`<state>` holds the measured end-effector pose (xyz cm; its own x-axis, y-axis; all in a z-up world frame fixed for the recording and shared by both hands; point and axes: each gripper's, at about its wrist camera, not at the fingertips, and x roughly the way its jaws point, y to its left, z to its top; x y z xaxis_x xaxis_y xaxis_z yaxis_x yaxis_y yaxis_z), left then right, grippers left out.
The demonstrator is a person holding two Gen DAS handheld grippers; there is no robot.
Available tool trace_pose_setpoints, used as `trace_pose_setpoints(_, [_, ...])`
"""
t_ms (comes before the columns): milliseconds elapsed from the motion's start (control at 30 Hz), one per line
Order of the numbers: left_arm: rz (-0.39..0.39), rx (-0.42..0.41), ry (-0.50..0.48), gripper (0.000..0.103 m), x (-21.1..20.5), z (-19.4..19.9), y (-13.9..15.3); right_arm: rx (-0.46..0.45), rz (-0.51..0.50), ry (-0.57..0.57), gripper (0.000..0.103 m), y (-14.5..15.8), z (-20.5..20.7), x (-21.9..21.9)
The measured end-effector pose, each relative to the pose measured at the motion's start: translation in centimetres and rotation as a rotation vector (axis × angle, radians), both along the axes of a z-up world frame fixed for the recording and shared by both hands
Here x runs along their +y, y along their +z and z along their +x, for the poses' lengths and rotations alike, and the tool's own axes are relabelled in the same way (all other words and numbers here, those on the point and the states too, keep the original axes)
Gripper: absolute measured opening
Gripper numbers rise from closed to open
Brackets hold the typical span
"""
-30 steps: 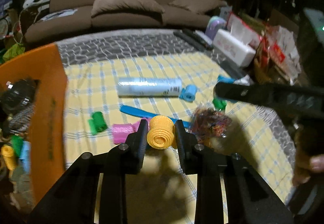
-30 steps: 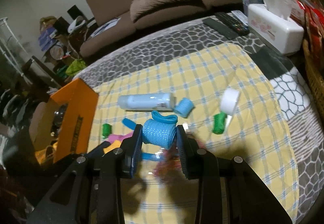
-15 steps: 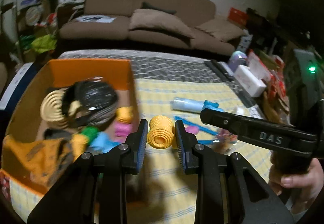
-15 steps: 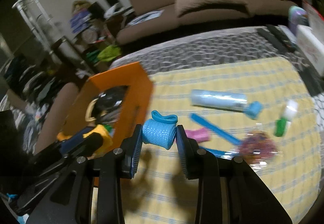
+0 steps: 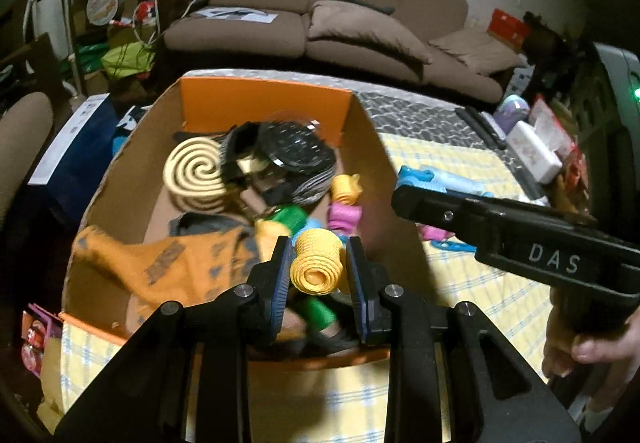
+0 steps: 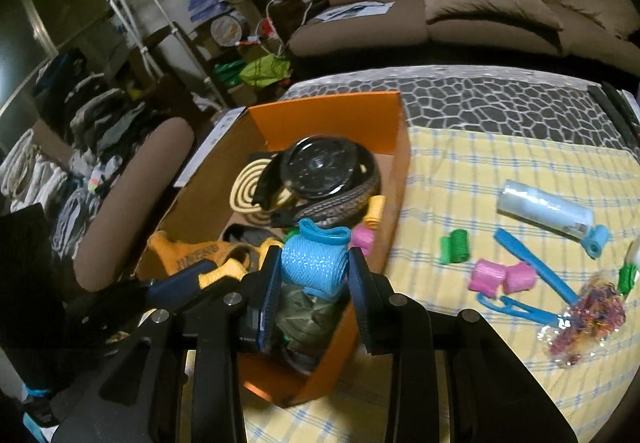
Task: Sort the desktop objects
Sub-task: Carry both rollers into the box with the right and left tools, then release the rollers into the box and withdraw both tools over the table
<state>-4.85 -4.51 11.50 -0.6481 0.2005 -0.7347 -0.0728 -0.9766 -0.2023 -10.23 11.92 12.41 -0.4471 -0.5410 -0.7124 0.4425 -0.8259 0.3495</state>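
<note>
hovering over the orange box (image 5: 264,103), both grippers have swung away from the scattered things on the yellow checked bench (image 6: 460,171), where they hung a second ago, and now sit above the container. the left gripper (image 5: 318,269) has its jaws drawn in close on a yellow hair roller (image 5: 318,263), pads pressing either side, the roller hanging above the box's near half, at about 6 o'clock of the black round case (image 5: 296,159) and the cream spiral mat (image 5: 194,175) already inside. the right gripper (image 6: 314,269) has its jaws likewise narrowed on a blue hair roller (image 6: 314,263), held over the box's near right corner, the wall at 5 o'clock of it; in the left view it reaches in from 3 o'clock, gripped by a hand (image 5: 592,339).

the carry looks finished, so the likely next step is letting both rollers drop among the rollers, the cloth and the rest in the box. still waiting on the bench, at 3 o'clock of the box: a green roller (image 6: 454,247), two pink rollers (image 6: 502,277), a pale blue tube (image 6: 544,205), blue clips (image 6: 536,267) and a bag of coloured bands (image 6: 588,313), so the sorting seems well short of done.
</note>
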Motion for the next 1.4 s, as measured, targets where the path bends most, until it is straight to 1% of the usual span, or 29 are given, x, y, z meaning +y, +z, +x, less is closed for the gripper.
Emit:
trace_pose_setpoints(167, [0.003,-0.008,0.017,0.025,-1.5,0.1,-0.4,0.011,0.052,0.012,0.033,-0.5,0.3,-1.7])
trace_pose_setpoints(400, [0.014,-0.026,0.016,0.025,-1.8,-0.4,-1.0,0.017,0.127,0.024,0.033,-1.8,0.4,-2.8])
trace_pose_setpoints(633, [0.038,-0.029,0.024,0.026,-1.8,-0.9,-1.1,0.014,0.154,0.021,0.033,-2.3,0.2,-2.9])
trace_pose_setpoints(700, [0.047,-0.028,0.032,0.028,-2.0,-1.0,-1.1,0.014,0.159,0.022,0.034,-2.4,0.2,-2.9])
trace_pose_setpoints(800, [0.053,-0.014,0.043,0.035,-2.2,-0.9,-0.5,0.026,0.166,0.015,0.037,-2.3,0.3,-2.9])
trace_pose_setpoints(833, [0.058,-0.007,0.045,0.037,-2.2,-0.9,-0.3,0.029,0.164,0.014,0.041,-2.2,0.4,-2.9])
trace_pose_setpoints(867, [0.06,-0.003,0.048,0.039,-2.4,-0.8,-0.1,0.032,0.159,0.015,0.042,-2.1,0.4,-2.8])
trace_pose_setpoints(933, [0.064,0.009,0.057,0.052,-2.6,-0.8,0.2,0.037,0.153,0.012,0.047,-1.9,0.4,-2.7])
trace_pose_setpoints(967, [0.068,0.015,0.062,0.054,-2.7,-0.7,0.4,0.04,0.149,0.01,0.048,-1.8,0.4,-2.6])
trace_pose_setpoints(1067, [0.076,0.026,0.08,0.068,-3.0,-0.8,0.7,0.058,0.145,-0.006,0.059,-1.2,0.5,-2.3])
trace_pose_setpoints(1133, [0.093,0.035,0.085,0.081,-3.3,-0.8,1.0,0.069,0.147,-0.024,0.073,-0.9,0.5,-1.8])
trace_pose_setpoints(1167, [0.099,0.038,0.087,0.084,-3.3,-0.8,1.1,0.073,0.138,-0.03,0.076,-0.6,0.4,-1.4])
trace_pose_setpoints(1200, [0.104,0.042,0.087,0.091,-3.4,-0.8,1.2,0.075,0.132,-0.037,0.083,-0.5,0.4,-1.1])
trace_pose_setpoints(1233, [0.109,0.045,0.087,0.096,-3.3,-0.8,1.3,0.08,0.128,-0.046,0.085,-0.3,0.3,-0.7])
trace_pose_setpoints(1267, [0.113,0.048,0.084,0.098,-3.2,-0.8,1.4,0.086,0.127,-0.055,0.086,-0.2,0.3,-0.4])
trace_pose_setpoints(1300, [0.117,0.052,0.08,0.101,-3.0,-0.8,1.4,0.088,0.133,-0.065,0.089,-0.1,0.3,0.0])
trace_pose_setpoints(1400, [0.128,0.064,0.062,0.102,-2.3,-0.8,1.7,0.101,0.151,-0.095,0.097,0.1,0.3,1.0])
